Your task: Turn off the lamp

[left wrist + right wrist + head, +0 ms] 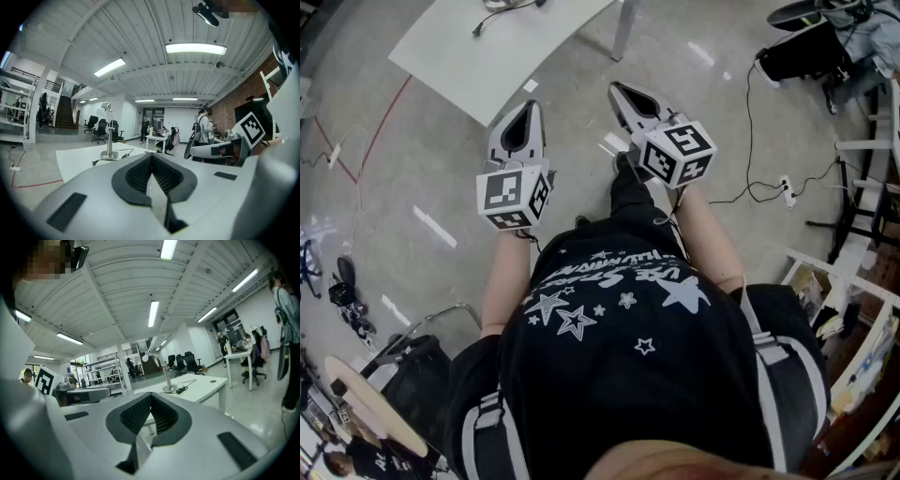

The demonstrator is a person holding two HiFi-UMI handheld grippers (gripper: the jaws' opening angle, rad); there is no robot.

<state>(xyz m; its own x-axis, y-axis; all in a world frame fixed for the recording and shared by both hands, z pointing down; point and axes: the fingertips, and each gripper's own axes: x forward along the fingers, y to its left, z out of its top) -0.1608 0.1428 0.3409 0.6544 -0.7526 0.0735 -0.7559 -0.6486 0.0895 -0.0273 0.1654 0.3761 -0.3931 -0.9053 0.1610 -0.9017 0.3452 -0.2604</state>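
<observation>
**Entry: standing approach, lamp not yet reached**

1. Left gripper [528, 111]: we record its jaws as closed tip to tip with nothing between them, the gripper held about level.
2. Right gripper [621, 92]: jaws likewise closed and empty in its own view, tipped slightly downward.
3. Lamp [109, 136]: a slim metal desk lamp with an upright pole, a round base and its head bent over at the top. It stands on the white table [487, 56], toward the far side. We cannot make out its switch.
4. Key relation: the lamp lies ahead of both grippers, across the bare tabletop and well apart from either.
   - In the left gripper view it sits left of the jaw line.
   - In the right gripper view it sits almost straight ahead, just right of the jaw line.
   - We judge neither hand clearly nearer. The right is the better aimed.
5. Cable [475, 31]: it trails from the lamp's base across the tabletop, beside the base on the near side. We judge it the only thing a reaching jaw might snag.
6. Surroundings:
   - 1 table leg [623, 28] is ahead of the right gripper.
   - Office chairs [100, 130] and standing people [205, 126] are far behind, clear of the path.
</observation>
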